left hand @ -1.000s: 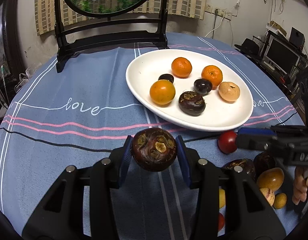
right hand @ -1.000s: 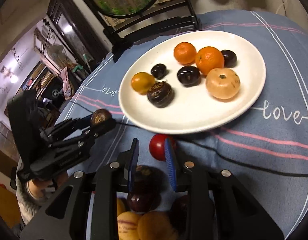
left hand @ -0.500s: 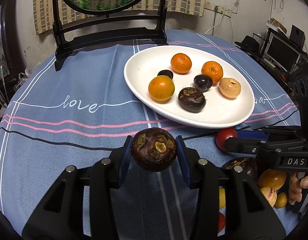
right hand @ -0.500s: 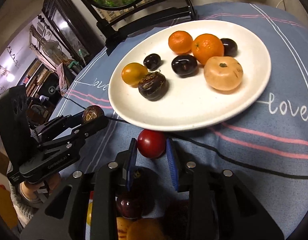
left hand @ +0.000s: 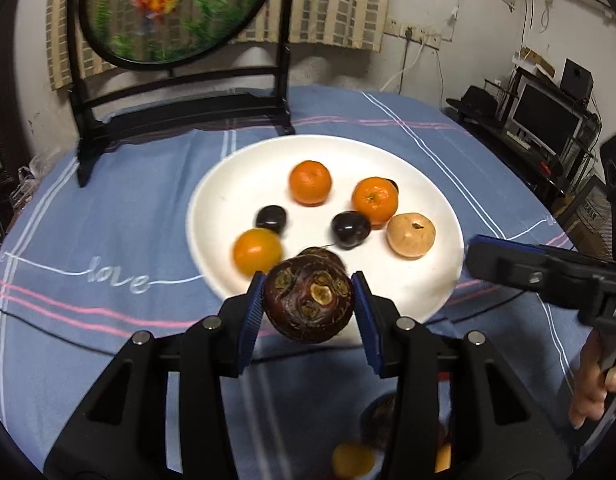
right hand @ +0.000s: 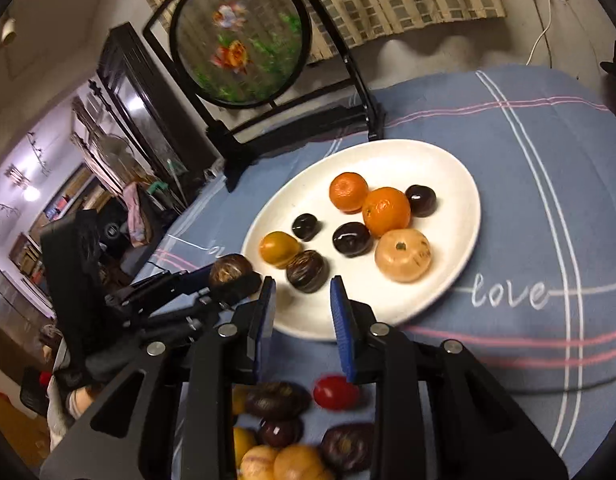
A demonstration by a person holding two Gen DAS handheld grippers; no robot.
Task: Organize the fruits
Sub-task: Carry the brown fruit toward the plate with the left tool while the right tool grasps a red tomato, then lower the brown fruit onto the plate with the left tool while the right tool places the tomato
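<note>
My left gripper point(left hand: 308, 314) is shut on a dark brown wrinkled fruit point(left hand: 306, 298) and holds it just above the near rim of the white plate point(left hand: 236, 184). The plate holds two oranges, a yellow fruit, a tan fruit and several dark ones. In the right wrist view the left gripper point(right hand: 232, 282) and its fruit point(right hand: 228, 270) are at the plate's left edge. My right gripper point(right hand: 302, 308) hangs over the plate's near rim point(right hand: 459, 184), jaws drawn close with nothing between them. A red tomato point(right hand: 333, 392) lies on the cloth below its fingers.
A pile of loose fruits point(right hand: 292, 444) sits on the blue "love" tablecloth point(right hand: 547, 220) near me. A round painted screen on a black stand point(left hand: 180, 116) stands behind the plate. A hand point(left hand: 595, 384) grips the right gripper's handle. Shelves and monitors line the right wall.
Both grippers rose and moved towards the plate. The brown fruit is now over the plate's near rim. The red tomato, between the right fingertips half a second ago, now lies on the cloth beneath them.
</note>
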